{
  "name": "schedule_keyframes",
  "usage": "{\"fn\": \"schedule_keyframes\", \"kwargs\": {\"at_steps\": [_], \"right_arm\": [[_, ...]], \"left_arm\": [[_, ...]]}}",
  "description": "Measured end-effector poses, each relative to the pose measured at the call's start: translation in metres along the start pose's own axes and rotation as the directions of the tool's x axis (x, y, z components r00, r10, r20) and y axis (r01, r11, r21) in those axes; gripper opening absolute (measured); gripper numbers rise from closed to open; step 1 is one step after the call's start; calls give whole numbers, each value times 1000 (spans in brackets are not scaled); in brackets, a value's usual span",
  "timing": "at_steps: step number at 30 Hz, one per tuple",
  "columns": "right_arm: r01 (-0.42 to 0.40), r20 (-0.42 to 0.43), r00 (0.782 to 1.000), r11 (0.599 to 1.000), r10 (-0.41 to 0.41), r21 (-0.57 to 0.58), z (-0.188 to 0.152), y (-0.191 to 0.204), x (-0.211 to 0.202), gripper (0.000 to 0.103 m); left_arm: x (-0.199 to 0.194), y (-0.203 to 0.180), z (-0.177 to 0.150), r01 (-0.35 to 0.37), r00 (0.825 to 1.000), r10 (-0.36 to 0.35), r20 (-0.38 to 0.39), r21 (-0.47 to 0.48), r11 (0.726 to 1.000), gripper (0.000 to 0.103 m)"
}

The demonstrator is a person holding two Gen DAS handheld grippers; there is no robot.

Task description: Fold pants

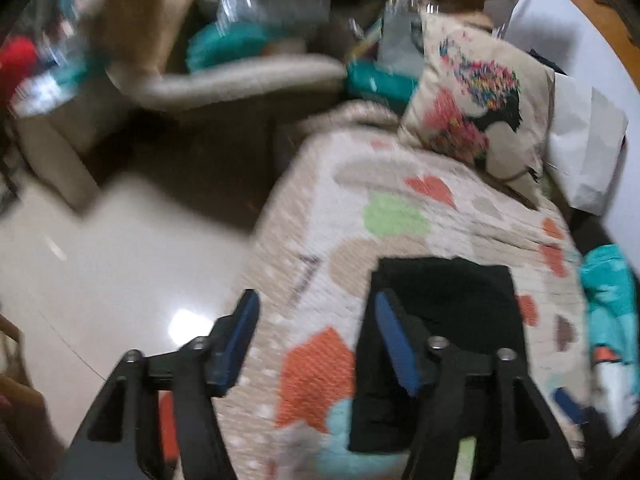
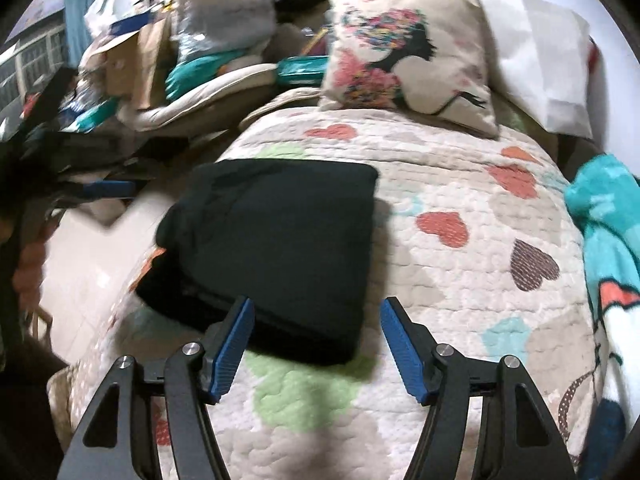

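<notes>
The black pants [image 2: 272,248] lie folded into a compact rectangle on the heart-patterned quilt [image 2: 460,280], near the bed's left edge. In the left wrist view the pants [image 1: 452,320] sit under and beyond the right finger. My left gripper [image 1: 316,308] is open and empty above the quilt's left edge, to the left of the pants. My right gripper [image 2: 316,316] is open and empty, hovering just before the near edge of the folded pants. The left gripper's blue finger [image 2: 108,190] shows at the left of the right wrist view.
A printed cushion [image 2: 404,56] and a white pillow [image 2: 536,64] lie at the head of the bed. A teal blanket [image 2: 608,248] lies on the right. The glossy floor [image 1: 100,264] drops off left of the bed. A cluttered armchair [image 1: 240,80] stands beyond.
</notes>
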State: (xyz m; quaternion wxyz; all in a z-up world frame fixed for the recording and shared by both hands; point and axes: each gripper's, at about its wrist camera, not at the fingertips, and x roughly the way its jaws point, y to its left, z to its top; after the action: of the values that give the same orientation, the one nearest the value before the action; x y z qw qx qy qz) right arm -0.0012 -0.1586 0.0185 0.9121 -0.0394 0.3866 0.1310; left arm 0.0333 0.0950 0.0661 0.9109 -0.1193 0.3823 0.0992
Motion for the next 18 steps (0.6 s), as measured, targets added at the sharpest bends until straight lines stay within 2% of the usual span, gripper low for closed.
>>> {"fn": "schedule_keyframes", "kwargs": {"at_steps": [2, 5, 8, 13, 18], "right_arm": [[-2, -3, 1000, 999, 3, 45, 2, -8, 2, 71], [-13, -2, 1000, 997, 13, 74, 1, -14, 3, 71], [-5, -2, 1000, 996, 5, 87, -2, -15, 2, 72], [2, 9, 1000, 995, -3, 97, -4, -15, 0, 73], [6, 4, 1000, 995, -6, 95, -6, -14, 1, 73]], "left_arm": [[-12, -1, -10, -46, 998, 46, 44, 5, 999, 70], [-23, -6, -29, -48, 997, 47, 63, 19, 999, 86], [-20, -16, -47, -72, 997, 69, 44, 84, 994, 86], [0, -34, -65, -60, 997, 66, -28, 170, 984, 86], [7, -47, -77, -65, 997, 76, -33, 241, 968, 86]]}}
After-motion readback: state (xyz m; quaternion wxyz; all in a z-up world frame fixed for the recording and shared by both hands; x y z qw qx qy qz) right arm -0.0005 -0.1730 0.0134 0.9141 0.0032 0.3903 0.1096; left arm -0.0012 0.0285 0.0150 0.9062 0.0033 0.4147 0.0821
